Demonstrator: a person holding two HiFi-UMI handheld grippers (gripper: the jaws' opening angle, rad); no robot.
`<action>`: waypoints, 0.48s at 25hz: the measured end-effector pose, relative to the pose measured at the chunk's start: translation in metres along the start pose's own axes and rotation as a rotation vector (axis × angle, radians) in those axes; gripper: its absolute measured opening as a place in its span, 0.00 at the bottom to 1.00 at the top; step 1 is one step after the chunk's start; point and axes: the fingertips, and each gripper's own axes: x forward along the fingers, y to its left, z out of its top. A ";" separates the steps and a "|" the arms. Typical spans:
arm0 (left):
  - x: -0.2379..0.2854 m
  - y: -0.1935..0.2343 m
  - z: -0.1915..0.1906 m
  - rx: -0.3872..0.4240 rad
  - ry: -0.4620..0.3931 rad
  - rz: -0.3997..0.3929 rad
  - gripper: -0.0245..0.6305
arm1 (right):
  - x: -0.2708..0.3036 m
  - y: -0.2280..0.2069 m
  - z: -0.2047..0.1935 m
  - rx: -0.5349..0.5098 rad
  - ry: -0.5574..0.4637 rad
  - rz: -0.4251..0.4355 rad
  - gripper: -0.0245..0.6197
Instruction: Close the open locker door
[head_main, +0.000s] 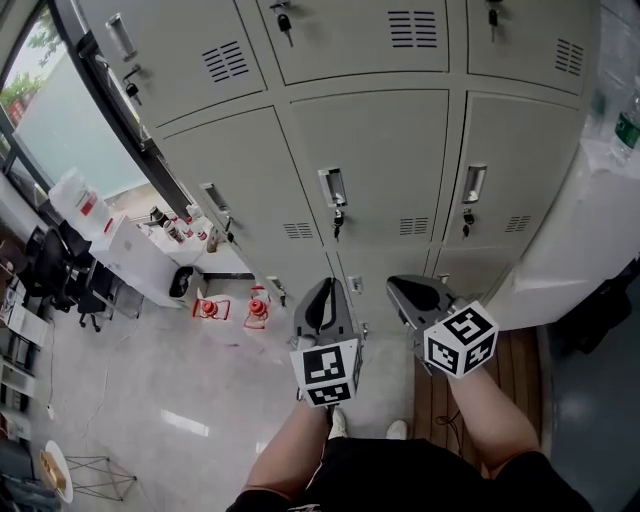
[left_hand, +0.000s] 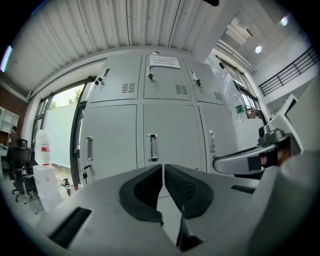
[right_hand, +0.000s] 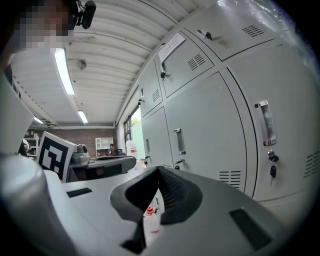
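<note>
A bank of grey lockers fills the wall ahead, and every door I can see lies flush with its frame. The middle door's handle has a key hanging below it. My left gripper points level at the lockers, short of the doors, jaws shut with nothing between them. In the left gripper view its tips meet below the centre door's handle. My right gripper is beside it, also short of the lockers; in its own view the tips touch and hold nothing.
A low white table with bottles stands left of the lockers by a large window. Red-capped items sit on the floor beneath it. Office chairs are at far left. A tall white cabinet stands on the right.
</note>
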 end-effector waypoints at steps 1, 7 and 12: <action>-0.007 0.000 0.001 -0.010 -0.004 -0.021 0.08 | 0.000 0.006 0.000 0.000 -0.001 0.001 0.12; -0.045 0.010 0.003 -0.058 -0.020 -0.152 0.07 | 0.004 0.046 0.003 -0.012 -0.015 -0.019 0.12; -0.078 0.027 0.002 -0.054 -0.030 -0.267 0.07 | 0.007 0.086 0.002 -0.026 -0.028 -0.074 0.12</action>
